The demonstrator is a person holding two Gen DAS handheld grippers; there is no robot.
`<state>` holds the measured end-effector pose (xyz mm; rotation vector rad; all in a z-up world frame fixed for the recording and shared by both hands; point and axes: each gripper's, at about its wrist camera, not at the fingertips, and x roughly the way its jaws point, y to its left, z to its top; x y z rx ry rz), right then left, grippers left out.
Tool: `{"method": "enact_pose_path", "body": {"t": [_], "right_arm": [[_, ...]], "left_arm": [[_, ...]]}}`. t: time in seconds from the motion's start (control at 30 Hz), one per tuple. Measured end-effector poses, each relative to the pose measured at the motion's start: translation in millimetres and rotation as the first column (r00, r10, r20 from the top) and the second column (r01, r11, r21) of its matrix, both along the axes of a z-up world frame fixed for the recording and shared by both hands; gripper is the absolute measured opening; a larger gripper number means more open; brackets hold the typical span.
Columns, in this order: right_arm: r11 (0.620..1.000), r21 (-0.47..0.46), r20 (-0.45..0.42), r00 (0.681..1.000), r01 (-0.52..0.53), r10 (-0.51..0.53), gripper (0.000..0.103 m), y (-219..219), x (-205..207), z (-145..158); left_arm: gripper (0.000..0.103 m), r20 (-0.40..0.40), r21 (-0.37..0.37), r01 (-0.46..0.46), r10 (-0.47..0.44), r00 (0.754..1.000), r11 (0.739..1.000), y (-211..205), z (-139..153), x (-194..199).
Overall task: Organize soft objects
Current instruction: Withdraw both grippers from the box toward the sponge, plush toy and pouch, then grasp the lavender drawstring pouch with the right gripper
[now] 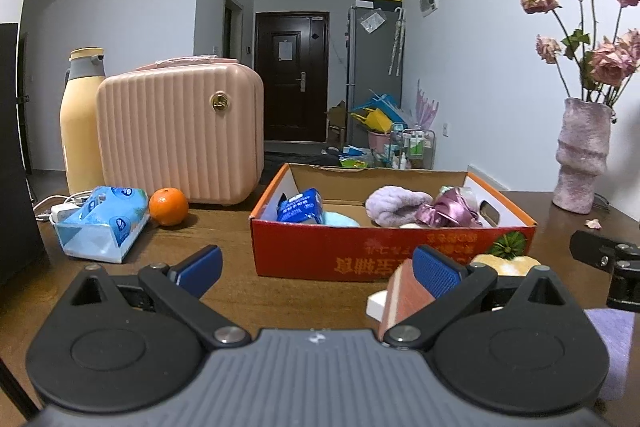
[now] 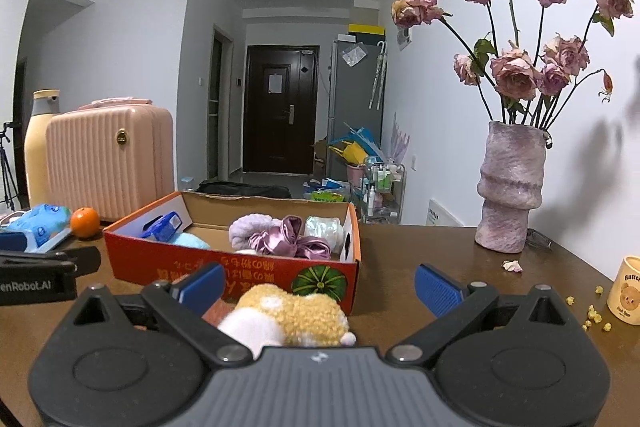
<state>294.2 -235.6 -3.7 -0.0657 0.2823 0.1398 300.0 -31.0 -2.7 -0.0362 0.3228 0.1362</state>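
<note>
Nearest the right gripper (image 2: 316, 285), jaws spread and empty, lies a yellow plush toy (image 2: 296, 315). Only the left gripper (image 1: 318, 267), also open, sees a pink sponge (image 1: 402, 297).

The dark brown wooden table (image 2: 420, 267) carries a red cardboard box (image 2: 240, 271) directly ahead of the open jaws, with a yellow-and-white plush toy (image 2: 288, 315) lying between box and jaws. Left of the jaws stand a tissue pack (image 1: 100, 223), an orange (image 1: 168, 206), a pink ribbed case (image 1: 180, 131) and a cream bottle (image 1: 80, 119). Right of the jaws stand a pink vase (image 2: 510, 187) and a cream mug (image 2: 626, 291), with fallen petals (image 2: 513, 265) and yellow crumbs (image 2: 592, 315) scattered between them.
</note>
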Motion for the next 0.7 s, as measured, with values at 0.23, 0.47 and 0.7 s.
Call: {"method": "enact_pose_path", "body": {"t": [0.23, 0.47, 0.7], "right_arm": [[1.000, -0.008, -0.018, 1.000, 0.007, -0.007, 0.102, -14.1, -16.5, -10.7], [1.000, -0.005, -0.042, 0.999, 0.017, -0.017, 0.103, -31.7, -26.5, -19.3], [1.000, -0.006, -0.148, 0.989, 0.003, -0.004, 0.103, -37.5, -11.5, -37.1]], "left_arm": [[0.103, -0.024, -0.011, 0.040, -0.040, 0.999, 0.999, -2.6, -6.7, -18.6], [0.103, -0.058, -0.012, 0.075, -0.075, 0.995, 0.997, -5.0, -14.7, -32.3], [0.103, -0.091, -0.014, 0.104, -0.105, 0.990, 0.994, -9.1, -20.4, -31.7]]}}
